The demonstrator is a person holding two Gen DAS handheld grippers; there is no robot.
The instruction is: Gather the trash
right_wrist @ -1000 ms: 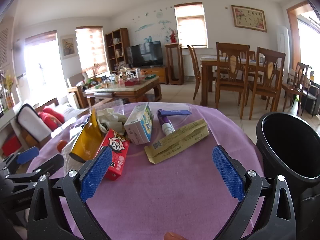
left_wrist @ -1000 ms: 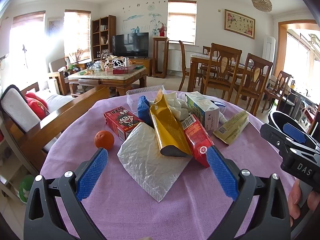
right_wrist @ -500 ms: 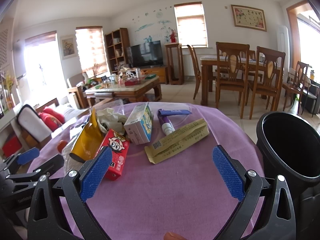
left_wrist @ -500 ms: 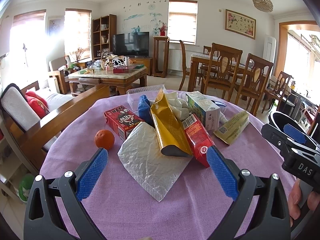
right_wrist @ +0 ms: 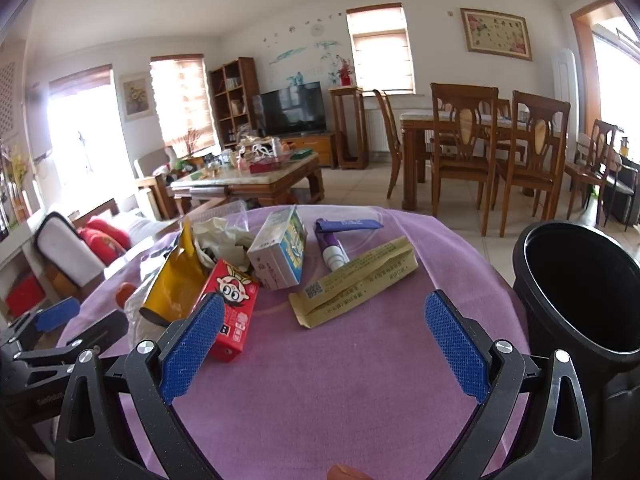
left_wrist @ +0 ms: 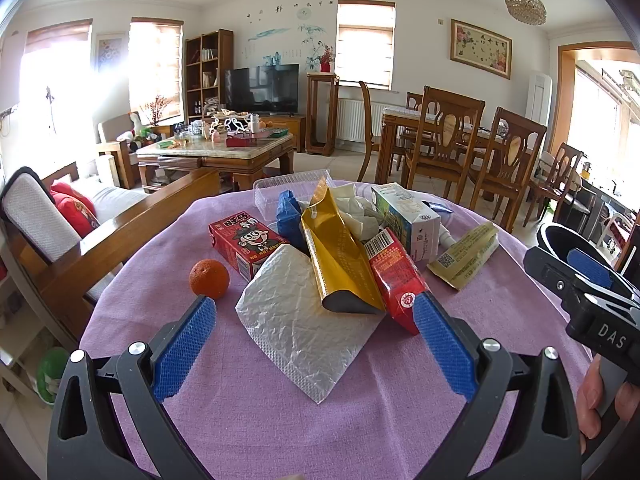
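Note:
A heap of trash lies on the round purple table [left_wrist: 280, 420]: a silver foil bag [left_wrist: 296, 320], a gold pouch [left_wrist: 340, 264], a red carton [left_wrist: 394, 276], a second red carton [left_wrist: 244, 242], a white-green box [left_wrist: 408, 220] and a tan wrapper [left_wrist: 464, 256]. My left gripper [left_wrist: 316, 344] hovers open just short of the foil bag, holding nothing. My right gripper [right_wrist: 324, 344] is open and empty over bare cloth, with the tan wrapper [right_wrist: 352, 284] just ahead and the red carton [right_wrist: 230, 308] by its left finger. A black bin [right_wrist: 580, 292] stands right of the table.
An orange [left_wrist: 209, 279] sits left of the heap. A clear plastic tray [left_wrist: 288, 188] and crumpled tissue [right_wrist: 220, 236] lie at the back, with a purple tube [right_wrist: 334, 248] beside the box. A wooden sofa arm [left_wrist: 120, 240] borders the table's left.

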